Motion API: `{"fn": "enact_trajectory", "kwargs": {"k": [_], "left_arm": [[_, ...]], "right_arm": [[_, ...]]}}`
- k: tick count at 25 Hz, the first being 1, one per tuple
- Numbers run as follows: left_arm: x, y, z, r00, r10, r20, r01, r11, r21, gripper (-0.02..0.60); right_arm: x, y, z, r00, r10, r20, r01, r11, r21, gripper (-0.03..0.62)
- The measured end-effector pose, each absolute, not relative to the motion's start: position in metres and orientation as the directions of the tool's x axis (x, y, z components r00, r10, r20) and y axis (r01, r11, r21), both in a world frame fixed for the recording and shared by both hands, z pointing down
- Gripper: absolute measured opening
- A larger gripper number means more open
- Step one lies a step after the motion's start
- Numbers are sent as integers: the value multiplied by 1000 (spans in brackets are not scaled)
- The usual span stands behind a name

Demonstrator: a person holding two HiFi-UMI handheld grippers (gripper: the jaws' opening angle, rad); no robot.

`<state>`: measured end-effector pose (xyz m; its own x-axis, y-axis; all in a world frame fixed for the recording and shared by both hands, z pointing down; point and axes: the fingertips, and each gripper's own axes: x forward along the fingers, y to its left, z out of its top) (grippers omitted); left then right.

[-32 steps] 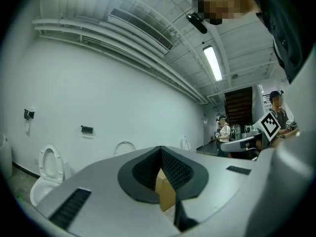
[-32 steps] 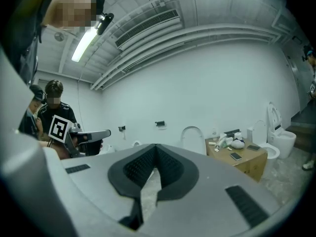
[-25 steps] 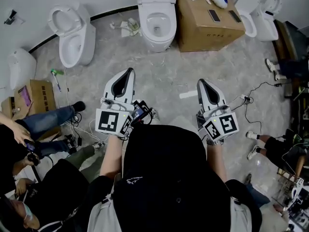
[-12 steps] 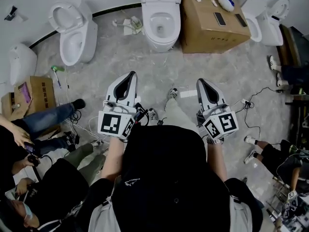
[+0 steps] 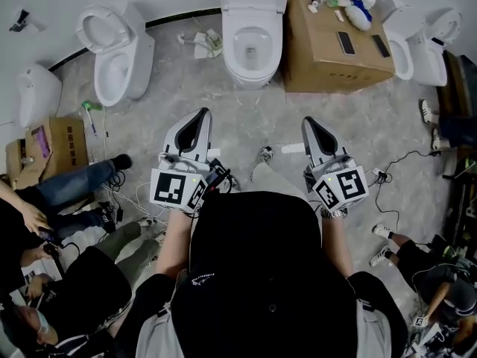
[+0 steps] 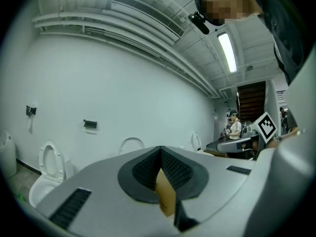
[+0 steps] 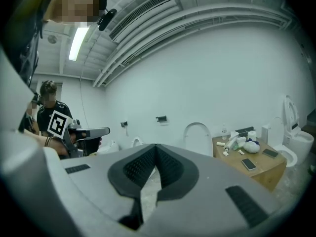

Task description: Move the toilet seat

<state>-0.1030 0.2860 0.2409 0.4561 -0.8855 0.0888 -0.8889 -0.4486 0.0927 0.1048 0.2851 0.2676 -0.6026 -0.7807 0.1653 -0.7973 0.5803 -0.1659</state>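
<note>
Head view: grey marbled floor (image 5: 261, 118), white toilets (image 5: 252, 47) along wall.

Box (image 5: 317, 37) right of middle toilet (image 5: 252, 71)

Glossy white ceramic toilet (image 5: 252, 47); matt brown cardboard box (image 5: 328, 62); mottled grey stone-look floor (image 5: 261, 121); left gripper (image 5: 199, 113) of smooth grey plastic, with black ribbed pads (image 6: 148, 169).

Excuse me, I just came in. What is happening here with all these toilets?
A person holds the left gripper and the right gripper out in front, both shut and empty. They point toward the middle toilet, whose lid stands up, next to a cardboard box. Neither gripper touches any toilet, so moving the seat has not begun.
</note>
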Motion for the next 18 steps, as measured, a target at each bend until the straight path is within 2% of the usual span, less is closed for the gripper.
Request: {"fn": "enact_trajectory", "kwargs": {"k": [9,18], "left_arm": [[-65,226,233,398,-914,73,-917,-395,62,2],[-68,193,236,374,-924,79,-927,-371,56,3]], "right_arm": [[144,215,270,-658,-737,158,-753,637,-164,12],[138,172,273,-678,-712,181,-735,661,-154,12]]}}
